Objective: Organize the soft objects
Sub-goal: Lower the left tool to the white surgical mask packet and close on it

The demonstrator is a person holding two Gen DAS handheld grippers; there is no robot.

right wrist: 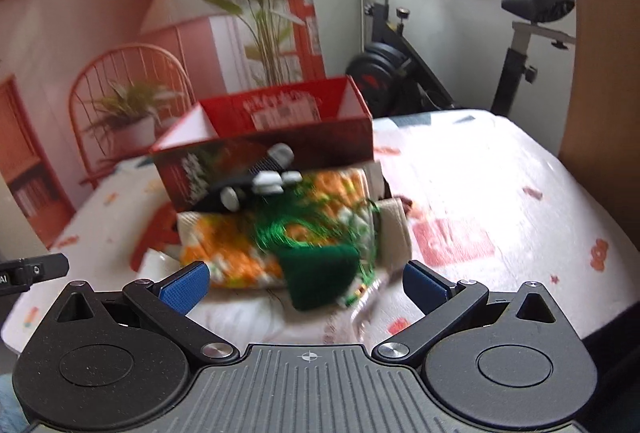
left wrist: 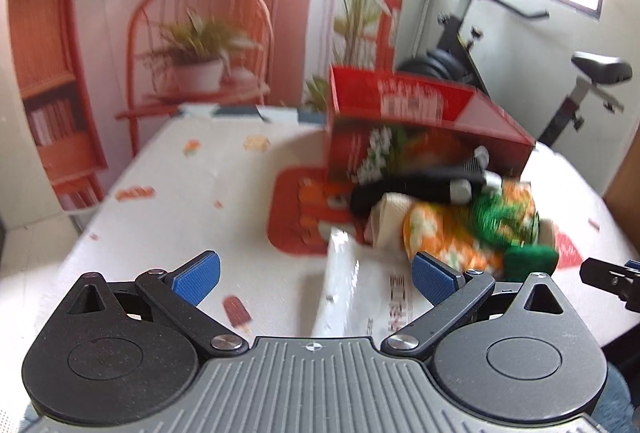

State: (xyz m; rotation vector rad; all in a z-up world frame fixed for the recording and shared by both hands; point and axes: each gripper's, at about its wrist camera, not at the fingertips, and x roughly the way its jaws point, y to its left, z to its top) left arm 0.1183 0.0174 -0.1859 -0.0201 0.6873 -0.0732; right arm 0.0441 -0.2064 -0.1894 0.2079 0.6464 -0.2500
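Clutter is lying in one blurred heap against the front of the red carton [right wrist: 264,121], which is standing open-topped on the patterned tablecloth [right wrist: 500,193]; everything here is placed from that carton. Directly before its front face black socks with grey toes [right wrist: 256,181] are draping over an orange-and-white floral cloth [right wrist: 224,253], with a dark green knitted piece [right wrist: 320,279] and loose green tinsel-like strands [right wrist: 296,229] nearest the camera and a beige folded cloth [right wrist: 394,229] at the heap's right end.

The right gripper [right wrist: 306,283] is pointing straight at the heap, with the green knitted piece sitting just ahead of the gap between its fingers; its jaws are standing wide apart and gripping nothing. The left gripper [left wrist: 316,275] is also spread wide and empty, and from it the heap [left wrist: 452,225] is lying ahead and off to the right, nearer its right blue pad [left wrist: 434,275]. A clear plastic bag [left wrist: 352,285] is resting flat in front of it.

The right gripper looks the nearer one. The floral cloth's long axis is running crosswise to its fingers, roughly parallel to the carton's front. Everything appears limp, likely to sag when lifted.
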